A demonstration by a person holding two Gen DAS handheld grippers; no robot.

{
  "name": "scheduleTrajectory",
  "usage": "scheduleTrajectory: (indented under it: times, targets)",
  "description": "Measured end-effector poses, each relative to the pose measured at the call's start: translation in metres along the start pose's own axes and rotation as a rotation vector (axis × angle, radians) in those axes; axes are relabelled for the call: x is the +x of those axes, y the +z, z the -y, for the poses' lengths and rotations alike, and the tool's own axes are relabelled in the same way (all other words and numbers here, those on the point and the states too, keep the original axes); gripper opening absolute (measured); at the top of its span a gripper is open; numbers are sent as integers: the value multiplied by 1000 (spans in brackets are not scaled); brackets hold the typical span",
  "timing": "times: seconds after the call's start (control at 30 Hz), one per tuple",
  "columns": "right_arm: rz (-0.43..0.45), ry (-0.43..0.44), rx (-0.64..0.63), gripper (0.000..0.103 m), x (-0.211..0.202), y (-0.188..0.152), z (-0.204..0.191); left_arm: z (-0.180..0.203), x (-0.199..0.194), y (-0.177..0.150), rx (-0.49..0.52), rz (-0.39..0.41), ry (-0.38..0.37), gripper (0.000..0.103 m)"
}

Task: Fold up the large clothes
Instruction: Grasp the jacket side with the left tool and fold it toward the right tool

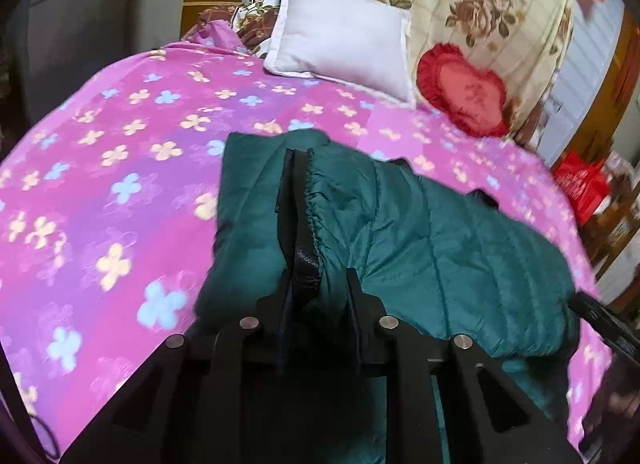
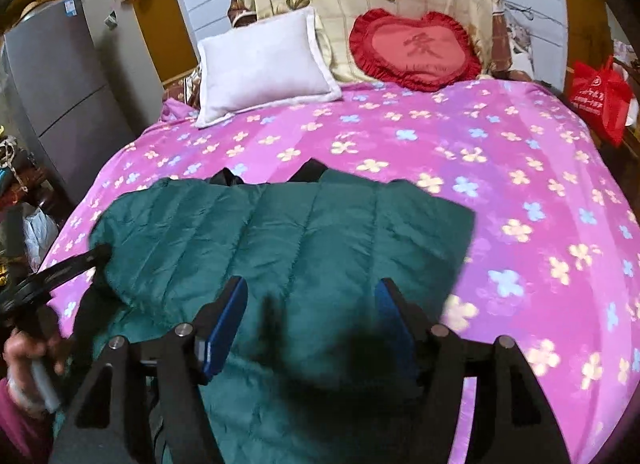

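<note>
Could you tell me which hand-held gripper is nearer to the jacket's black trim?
Left. The left hand-held gripper is shut on the black trim; the right hand-held gripper hovers open over the green jacket's quilted body.

Soft indoor light, motion blur, strong fisheye warping at edges.

The jacket [image 2: 280,240] lies on the bed [image 2: 520,192], at its near edge and left of centre. Behind it, at the head of the bed, the pillow [image 2: 264,64] sits left and the heart cushion [image 2: 416,48] right. A bag [image 2: 600,96] stands off the bed's far right corner; a cabinet [image 2: 60,84] stands to the left.
</note>
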State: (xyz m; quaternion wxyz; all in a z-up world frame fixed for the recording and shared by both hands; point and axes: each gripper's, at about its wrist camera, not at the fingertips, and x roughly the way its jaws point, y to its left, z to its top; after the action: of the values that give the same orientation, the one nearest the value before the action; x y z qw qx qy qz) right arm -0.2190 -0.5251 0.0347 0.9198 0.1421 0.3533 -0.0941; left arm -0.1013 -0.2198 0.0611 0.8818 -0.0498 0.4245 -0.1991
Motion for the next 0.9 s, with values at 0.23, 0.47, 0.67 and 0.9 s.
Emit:
scheduleTrajectory:
  times: [0.23,0.47,0.67,0.9]
  targets:
    - [-71,-100,-28,71,70,-6,-3,-14,4,13,-53,3,-37,19]
    - [0,-41,-21,71,26,5,-20,-2,-22,16,32,149,62,30]
    - [20,26,-115,71,33,16,-76,3,-7,16,77,123,96,30]
    - [0,-6,-175,71,82,22,-116,5,18,13,111,79,132,30]
